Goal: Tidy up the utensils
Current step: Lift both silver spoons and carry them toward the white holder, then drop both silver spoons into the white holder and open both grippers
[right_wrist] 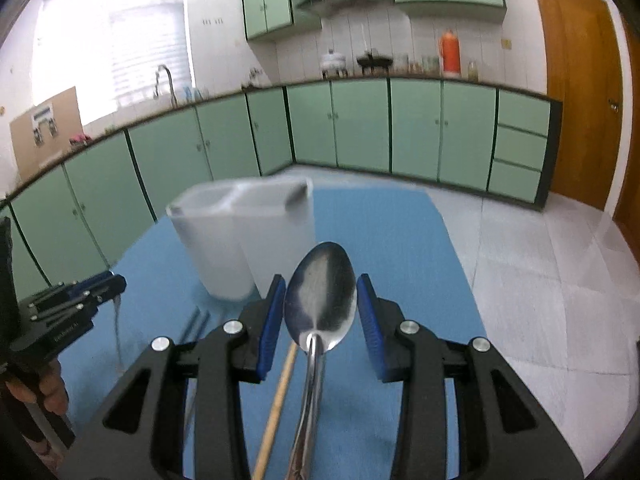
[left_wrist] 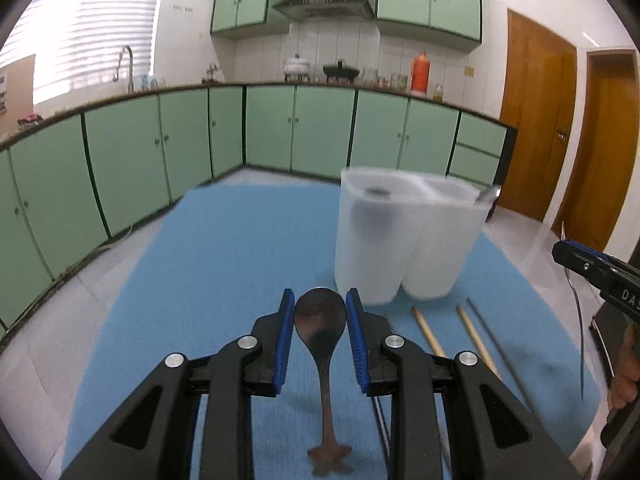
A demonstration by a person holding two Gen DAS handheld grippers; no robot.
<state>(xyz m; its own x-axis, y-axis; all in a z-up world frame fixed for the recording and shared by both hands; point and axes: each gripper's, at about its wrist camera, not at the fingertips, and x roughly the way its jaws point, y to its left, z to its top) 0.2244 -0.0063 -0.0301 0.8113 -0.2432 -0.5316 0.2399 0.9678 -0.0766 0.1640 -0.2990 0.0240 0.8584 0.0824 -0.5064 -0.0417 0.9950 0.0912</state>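
Left tongs (left_wrist: 320, 300) gripping brown spoon (left_wrist: 320, 320); right tongs (right_wrist: 321, 285) gripping shiny spoon (right_wrist: 320, 296). Holder (left_wrist: 408, 236) standing on blue surface (left_wrist: 240, 260); chopsticks (left_wrist: 430, 332) lying beside. Green cabinets (left_wrist: 300, 128) lining room.

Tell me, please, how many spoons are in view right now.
2. A dark spoon with a star-shaped handle end is clamped in the left gripper; a shiny steel spoon in the right gripper. The translucent white holder may hide more.
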